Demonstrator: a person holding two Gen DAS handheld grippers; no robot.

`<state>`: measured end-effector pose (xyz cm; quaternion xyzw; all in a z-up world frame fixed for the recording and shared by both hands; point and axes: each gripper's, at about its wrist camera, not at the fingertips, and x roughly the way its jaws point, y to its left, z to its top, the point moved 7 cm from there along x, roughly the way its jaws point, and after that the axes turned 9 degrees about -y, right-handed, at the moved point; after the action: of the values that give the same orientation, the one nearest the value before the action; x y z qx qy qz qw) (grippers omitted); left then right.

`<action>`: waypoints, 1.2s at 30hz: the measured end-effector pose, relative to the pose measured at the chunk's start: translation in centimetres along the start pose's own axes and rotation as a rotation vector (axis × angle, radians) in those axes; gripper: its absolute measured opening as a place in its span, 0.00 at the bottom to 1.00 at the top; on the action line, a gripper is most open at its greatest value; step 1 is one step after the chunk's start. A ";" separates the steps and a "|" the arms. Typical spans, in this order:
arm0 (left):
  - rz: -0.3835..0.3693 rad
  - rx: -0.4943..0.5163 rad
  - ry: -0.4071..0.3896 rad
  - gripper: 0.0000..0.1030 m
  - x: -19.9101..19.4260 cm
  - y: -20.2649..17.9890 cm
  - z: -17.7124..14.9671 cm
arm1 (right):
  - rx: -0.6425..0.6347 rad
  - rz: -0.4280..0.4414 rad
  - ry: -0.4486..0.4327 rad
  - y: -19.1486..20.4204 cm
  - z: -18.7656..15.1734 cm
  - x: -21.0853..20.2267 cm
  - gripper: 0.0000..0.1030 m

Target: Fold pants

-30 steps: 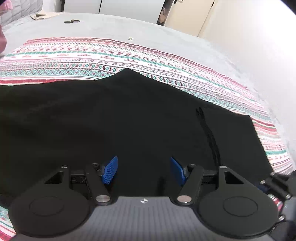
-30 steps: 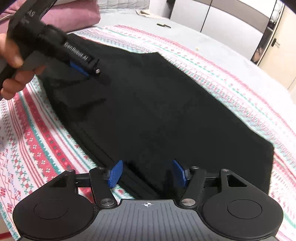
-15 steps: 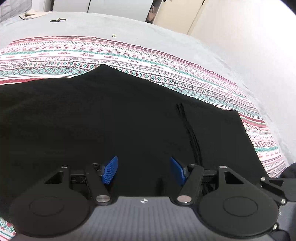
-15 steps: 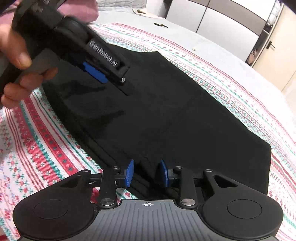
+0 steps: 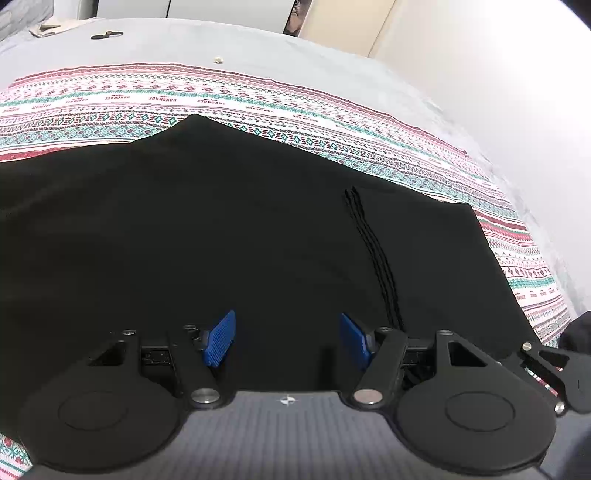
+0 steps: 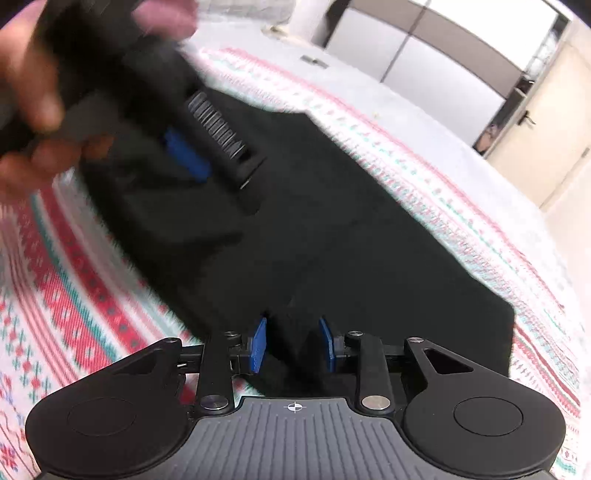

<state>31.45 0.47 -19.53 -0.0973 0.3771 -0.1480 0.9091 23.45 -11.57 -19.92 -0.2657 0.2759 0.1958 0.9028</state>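
Black pants (image 5: pixel 221 240) lie spread flat on a patterned blanket (image 5: pixel 258 99); a black drawstring (image 5: pixel 373 251) trails over them near the waist. My left gripper (image 5: pixel 288 326) hovers low over the cloth, open wide, with nothing pinched between its blue pads. In the right wrist view, the right gripper (image 6: pixel 293 334) sits at the near edge of the pants (image 6: pixel 351 240), its pads narrowed on a raised bunch of black cloth. A hand (image 6: pixel 29 92) holds the left gripper, blurred at upper left, with one blue pad (image 6: pixel 184 157) showing above the pants.
The blanket (image 6: pixel 74 280) covers a grey bed (image 5: pixel 295 51). A small dark object (image 5: pixel 106 35) lies far back on the bed. A pale wall (image 5: pixel 498 92) runs close along the right. Wardrobe doors (image 6: pixel 443 55) and a door (image 6: pixel 535 129) stand beyond.
The right gripper's jaws have narrowed and pinched up the near edge of the pants. The left gripper has slid along the pants toward the right gripper, staying open.
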 end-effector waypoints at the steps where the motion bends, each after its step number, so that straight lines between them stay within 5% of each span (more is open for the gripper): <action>1: 0.000 -0.001 0.000 0.86 0.0 0.0 0.0 | -0.029 -0.016 -0.008 0.3 -0.1 0.0 0.30; 7: -0.003 -0.004 0.006 0.87 0.0 0.2 -0.1 | -0.019 -0.053 -0.030 0.8 -0.5 0.4 0.35; 10: 0.004 -0.002 0.006 0.87 0.1 0.3 -0.1 | 0.023 -0.111 -0.032 0.1 -0.6 0.6 0.61; 12: 0.004 -0.004 0.007 0.87 0.1 0.3 -0.1 | 0.082 -0.158 -0.017 -0.9 -0.8 0.8 0.86; 17: 0.004 0.004 0.003 0.87 0.1 0.2 0.0 | 0.211 -0.079 -0.032 -2.6 -1.6 0.9 0.88; 23: 0.010 0.011 0.004 0.87 0.3 0.2 -0.2 | 0.255 -0.082 -0.045 -3.5 -2.0 0.6 0.98; 26: 0.010 0.006 0.003 0.87 0.3 0.1 -0.1 | 0.185 -0.092 -0.079 -2.5 -1.7 0.2 0.87; 30: -0.003 -0.011 -0.005 0.86 0.2 0.1 0.0 | 0.149 -0.010 -0.083 -0.7 -1.2 -0.3 0.25; 33: -0.051 -0.073 -0.007 0.86 0.0 0.1 0.2 | 0.082 -0.048 -0.092 0.2 -0.7 -0.7 0.11; 36: -0.130 -0.174 -0.013 0.86 0.0 0.1 0.7 | 0.106 -0.072 -0.139 0.2 0.2 -1.8 0.10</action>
<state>31.98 0.65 -19.04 -0.2010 0.3753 -0.1728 0.8882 22.02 -11.69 -18.78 -0.2132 0.2128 0.1662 0.9390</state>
